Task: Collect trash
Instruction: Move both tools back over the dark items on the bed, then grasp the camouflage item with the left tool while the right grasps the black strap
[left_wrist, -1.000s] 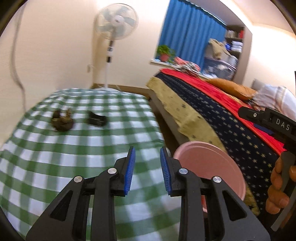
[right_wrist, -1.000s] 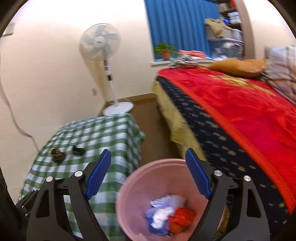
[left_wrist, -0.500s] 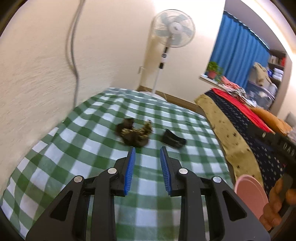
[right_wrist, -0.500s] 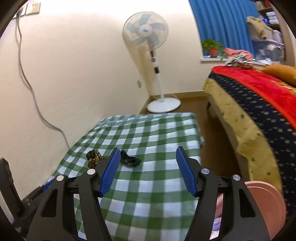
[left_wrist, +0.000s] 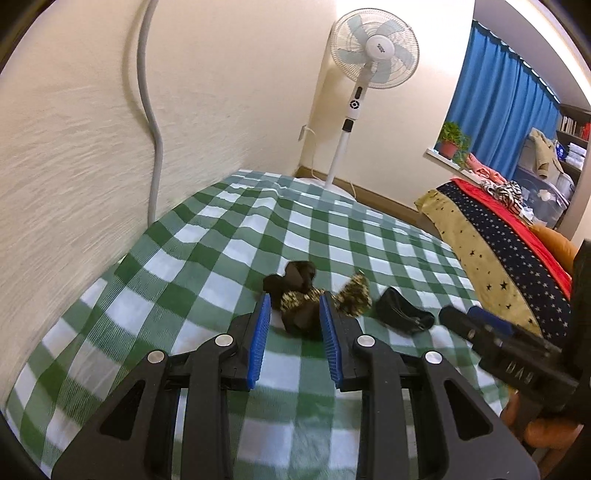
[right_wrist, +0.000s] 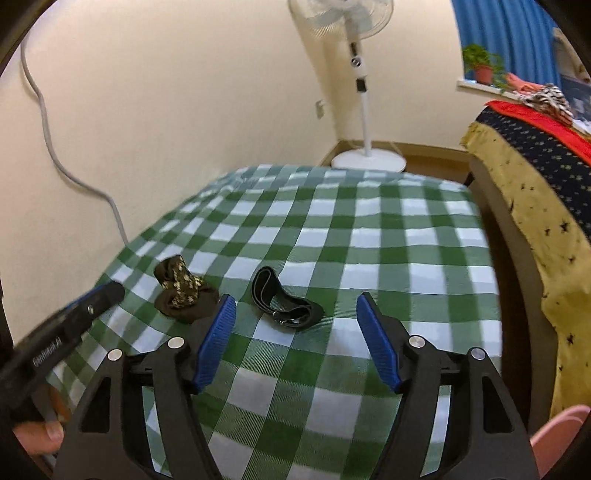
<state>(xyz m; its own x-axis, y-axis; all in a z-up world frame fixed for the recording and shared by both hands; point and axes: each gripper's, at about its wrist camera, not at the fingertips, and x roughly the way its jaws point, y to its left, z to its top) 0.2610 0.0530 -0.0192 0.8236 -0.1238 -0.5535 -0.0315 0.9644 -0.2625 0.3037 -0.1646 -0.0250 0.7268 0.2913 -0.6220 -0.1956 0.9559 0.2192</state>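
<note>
**Both grippers brought down over the trash on the checked bench**

Left wrist view: the pink bin seen beside the fingers a second ago is no longer in view, and the green-checked bench (left_wrist: 207, 258) now fills the frame. The crumpled dark wrapper (left_wrist: 301, 308), far off a second ago, is now seen just ahead of the left gripper (left_wrist: 295, 308), lined up with the gap between its blue fingers (left_wrist: 260, 332). The gap is narrow and unchanged; the fingers are unclenched and nothing is pressed by them. The black strap (left_wrist: 402, 314) lies to the right of the wrapper, apart from it. The right gripper (left_wrist: 476, 325) has entered at the right edge.

Right wrist view: a second ago the pink bin (right_wrist: 561, 435) filled the lower middle; now only its rim is seen at the lower right corner. The right gripper's fingers (right_wrist: 218, 336) stand wide, having just been opened a little further, and the strap (right_wrist: 286, 299) lies on the bench just beyond them, ungrasped. The wrapper (right_wrist: 181, 291) lies to the strap's left.
</note>
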